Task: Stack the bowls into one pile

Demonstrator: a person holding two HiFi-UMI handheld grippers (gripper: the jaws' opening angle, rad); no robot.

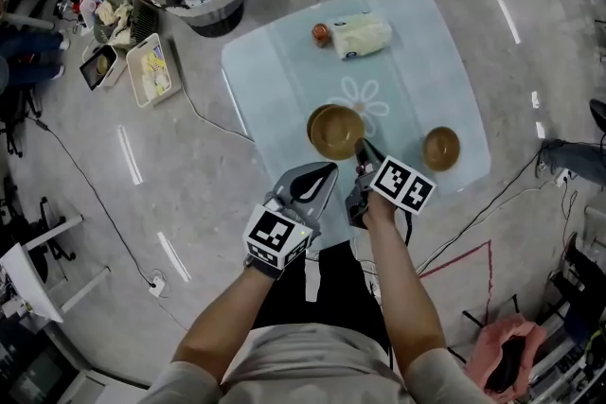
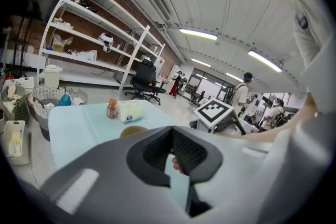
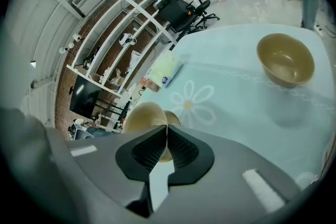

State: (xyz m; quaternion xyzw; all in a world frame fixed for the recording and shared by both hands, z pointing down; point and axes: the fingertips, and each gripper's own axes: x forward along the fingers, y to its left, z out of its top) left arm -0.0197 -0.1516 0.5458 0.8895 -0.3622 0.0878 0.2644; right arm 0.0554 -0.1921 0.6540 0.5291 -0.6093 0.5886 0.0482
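Two nested bowls sit just ahead of right gripper, its jaws pinched narrow on near rim. Lone bowl lies to its right on table, so right gripper is nearer. Left gripper jaws together, nothing between.

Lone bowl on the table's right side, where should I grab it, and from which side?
Pinch the near rim of the lone bowl from above, one jaw inside, one outside. It stands upright and open, and its round wall looks too wide to span.
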